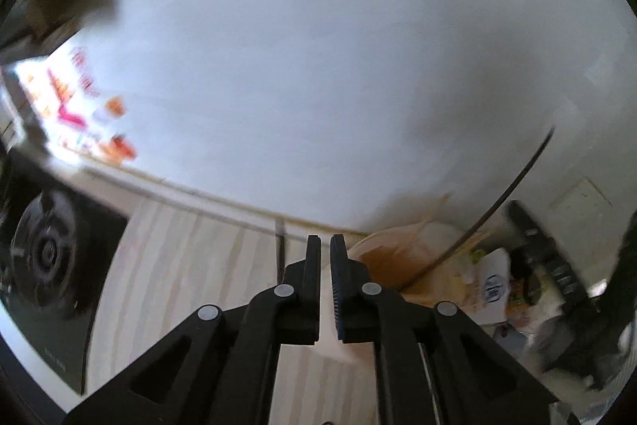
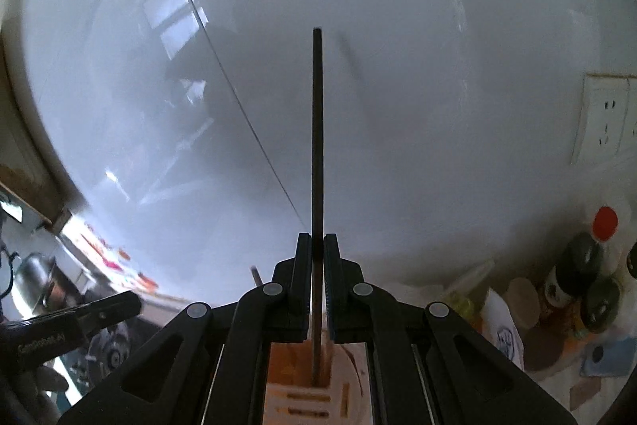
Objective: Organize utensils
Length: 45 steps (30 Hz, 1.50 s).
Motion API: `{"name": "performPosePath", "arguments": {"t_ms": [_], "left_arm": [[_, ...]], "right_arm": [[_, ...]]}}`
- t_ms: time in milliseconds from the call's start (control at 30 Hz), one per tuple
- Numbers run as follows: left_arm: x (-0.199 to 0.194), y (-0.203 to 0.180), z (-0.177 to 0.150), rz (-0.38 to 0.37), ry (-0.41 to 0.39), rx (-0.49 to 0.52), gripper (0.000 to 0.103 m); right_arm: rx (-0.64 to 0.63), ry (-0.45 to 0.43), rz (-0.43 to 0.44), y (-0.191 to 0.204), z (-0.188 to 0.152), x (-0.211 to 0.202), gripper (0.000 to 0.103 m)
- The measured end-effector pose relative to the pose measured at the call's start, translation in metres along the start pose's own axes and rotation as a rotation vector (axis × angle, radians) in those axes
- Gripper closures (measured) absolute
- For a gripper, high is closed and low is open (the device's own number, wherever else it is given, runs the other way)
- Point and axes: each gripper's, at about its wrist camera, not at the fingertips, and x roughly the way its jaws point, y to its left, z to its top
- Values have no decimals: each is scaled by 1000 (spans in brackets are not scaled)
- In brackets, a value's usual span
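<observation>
My right gripper is shut on a long dark chopstick that stands upright, its top pointing at the white wall and its lower end inside a white utensil holder with a slotted bottom just below the jaws. In the left wrist view the same chopstick shows as a thin dark rod leaning over the holder. My left gripper is empty with its jaws nearly together, held over the light wooden counter to the left of the holder. It also shows in the right wrist view.
A black gas stove burner lies at the left. Bottles and jars and packets crowd the right corner. A wall socket is on the right wall. A colourful printed sheet leans at the left.
</observation>
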Motion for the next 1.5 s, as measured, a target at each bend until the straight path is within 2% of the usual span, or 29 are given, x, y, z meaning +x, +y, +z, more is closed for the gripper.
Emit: {"name": "performPosePath", "arguments": {"t_ms": [67, 100, 133, 200, 300, 400, 533, 800, 967, 1100, 1133, 1167, 1200, 1233, 1400, 1500], "left_arm": [[-2, 18, -14, 41, 10, -35, 92], [-2, 29, -22, 60, 13, -44, 78], [-4, 36, -31, 78, 16, -54, 55], [-3, 49, -48, 118, 17, -72, 32], [4, 69, -79, 148, 70, -99, 32], [19, 86, -116, 176, 142, -111, 32], [37, 90, -156, 188, 210, -115, 32], [77, 64, -223, 209, 362, 12, 32], [97, 47, -253, 212, 441, 85, 32], [105, 38, -263, 208, 465, 113, 32], [107, 36, -264, 207, 468, 115, 32], [108, 35, -263, 207, 468, 116, 32], [109, 33, -262, 205, 464, 119, 32], [110, 32, -259, 204, 461, 121, 32], [117, 26, -236, 203, 432, 127, 32], [132, 33, -207, 182, 421, 60, 32]], "right_arm": [[-12, 16, 3, 1, -3, -6, 93], [-19, 16, -3, 1, -6, -9, 86], [-26, 17, -4, 2, -8, -14, 80], [-32, 19, -19, 1, -12, -21, 73], [-4, 42, -38, -10, -22, -37, 69], [34, 73, -80, -19, -41, -51, 60], [77, 150, -138, -35, -84, -67, 57], [164, 477, -211, -81, -211, -45, 57], [149, 673, -241, -90, -281, -21, 57], [118, 796, -268, -83, -321, -8, 57], [104, 817, -280, -81, -328, -6, 60], [74, 849, -301, -79, -338, -4, 66], [52, 858, -316, -76, -342, -3, 77], [9, 843, -345, -72, -344, -4, 94], [24, 822, -380, -79, -335, 7, 96], [62, 795, -376, -89, -317, 15, 96]]}}
